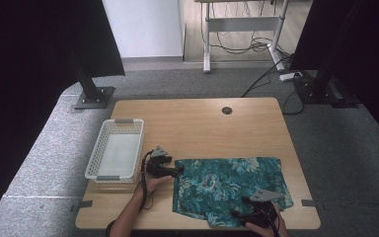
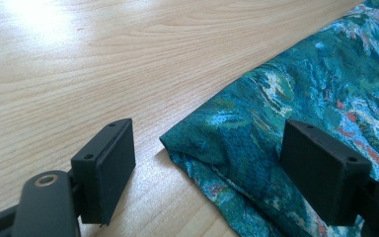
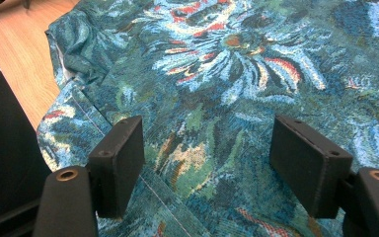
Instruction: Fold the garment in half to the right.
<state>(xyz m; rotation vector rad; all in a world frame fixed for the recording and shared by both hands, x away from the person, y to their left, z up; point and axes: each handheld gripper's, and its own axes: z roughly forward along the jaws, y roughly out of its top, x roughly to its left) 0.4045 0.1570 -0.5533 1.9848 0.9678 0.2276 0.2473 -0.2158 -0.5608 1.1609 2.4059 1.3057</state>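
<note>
In the high view, the teal floral garment (image 1: 229,185) lay spread flat on the near right part of the desk (image 1: 202,126), well apart from the white basket (image 1: 115,156) at the left. Your left tool (image 1: 175,170) sat at the cloth's far left corner, and your right tool (image 1: 238,216) rested over its near edge.

In the left gripper view, your left tool (image 2: 207,163) stood with its 2 jaws apart, straddling the folded corner of the garment (image 2: 296,113), 1 jaw over bare wood and 1 over the fabric. To grip well, I judged you should have lowered until the jaws bracketed every layer at that corner before closing, so no layer slipped free.

In the right gripper view, your right tool (image 3: 207,158) was also spread wide, hovering over the printed cloth (image 3: 227,74) near a stitched seam, gripping nothing. Pinching at the seam or hem looked firmer than pinching the flat middle.
</note>
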